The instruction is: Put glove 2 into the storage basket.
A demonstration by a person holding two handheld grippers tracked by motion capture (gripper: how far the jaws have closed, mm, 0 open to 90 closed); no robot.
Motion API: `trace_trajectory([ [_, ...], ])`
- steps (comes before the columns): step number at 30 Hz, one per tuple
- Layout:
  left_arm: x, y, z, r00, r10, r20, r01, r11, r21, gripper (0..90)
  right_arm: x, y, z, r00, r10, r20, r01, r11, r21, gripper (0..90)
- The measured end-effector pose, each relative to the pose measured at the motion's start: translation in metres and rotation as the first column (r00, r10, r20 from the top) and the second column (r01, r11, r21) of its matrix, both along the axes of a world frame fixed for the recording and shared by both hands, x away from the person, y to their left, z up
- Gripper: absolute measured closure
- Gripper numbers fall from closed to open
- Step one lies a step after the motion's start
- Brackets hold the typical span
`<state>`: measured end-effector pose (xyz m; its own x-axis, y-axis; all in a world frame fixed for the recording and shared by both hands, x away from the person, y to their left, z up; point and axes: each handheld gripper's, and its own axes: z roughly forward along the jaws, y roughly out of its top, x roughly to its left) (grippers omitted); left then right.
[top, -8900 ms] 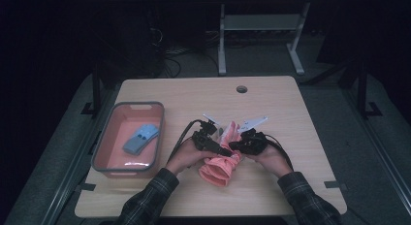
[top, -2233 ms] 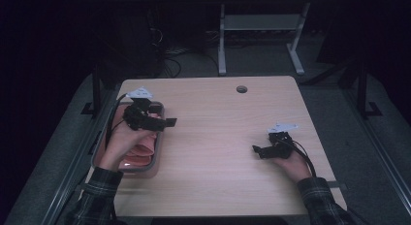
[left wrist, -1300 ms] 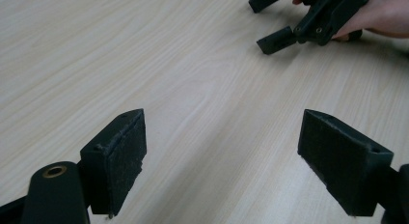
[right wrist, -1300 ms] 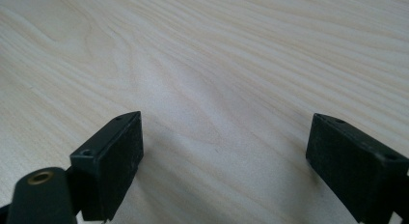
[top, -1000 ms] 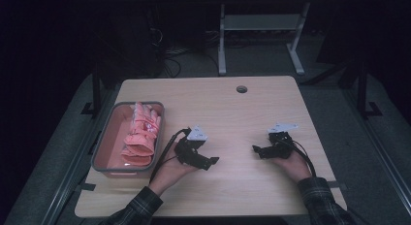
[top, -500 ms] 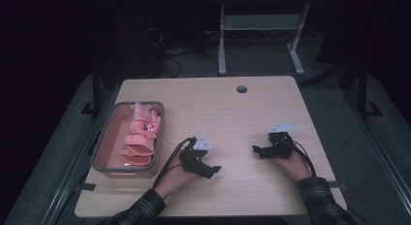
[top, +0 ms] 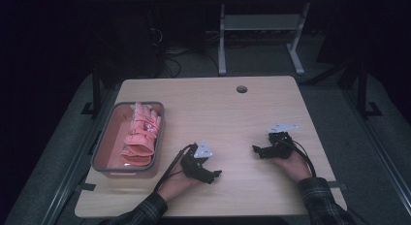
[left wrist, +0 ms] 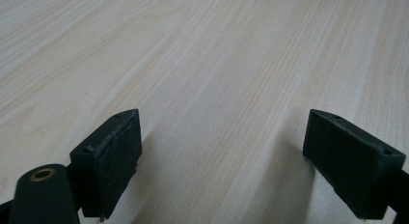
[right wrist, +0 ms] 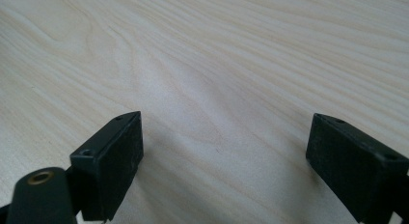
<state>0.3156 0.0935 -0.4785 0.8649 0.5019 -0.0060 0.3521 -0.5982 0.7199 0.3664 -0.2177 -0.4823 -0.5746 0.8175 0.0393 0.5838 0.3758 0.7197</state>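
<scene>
One grey tray [top: 158, 137], one pink garment [top: 139, 136] folded inside it, two grippers, one wooden table [top: 228, 113]. One round grommet hole [top: 241, 88] in the table, at the far edge, well right of the tray.

Left gripper [top: 213, 175]: just right of the tray's near corner, low on the table, jaws pointing away from the tray. In the left gripper view the left gripper [left wrist: 219, 161] has its jaws spread wide, bare wood between them, nothing held; the pads sit close over the tabletop, contact cannot be told.

Right gripper [top: 257, 150]: well right of the tray, jaws pointing back toward it. In the right gripper view the right gripper [right wrist: 222, 161] is likewise spread wide and empty, with wood grain alone between the pads.

The garment lies in the tray, covering most of the floor, apart from both grippers.

Change: half a second ago the left gripper was at about the same spot beside the tray; it has barely shifted. About two seconds ago it was over the tray; nearly nine seconds ago both grippers held the pink garment mid-table and a blue item lay in the tray. The right gripper has stayed put.
</scene>
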Motion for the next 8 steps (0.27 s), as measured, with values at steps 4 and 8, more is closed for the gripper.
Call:
trace_trajectory([
  [4,-0.0001,-0.0001,0.0,1.0,-0.001,-0.001,0.001,1.0,-0.001,12.8,0.0001,0.0001,0.0,1.0,0.001,0.0,-0.001,1.0,-0.001,12.2],
  [8,0.0,0.0,0.0,1.0,-0.002,-0.001,0.002,1.0,-0.001,12.8,0.0001,0.0,-0.0001,1.0,0.001,0.001,-0.001,1.0,-0.001,12.2],
])
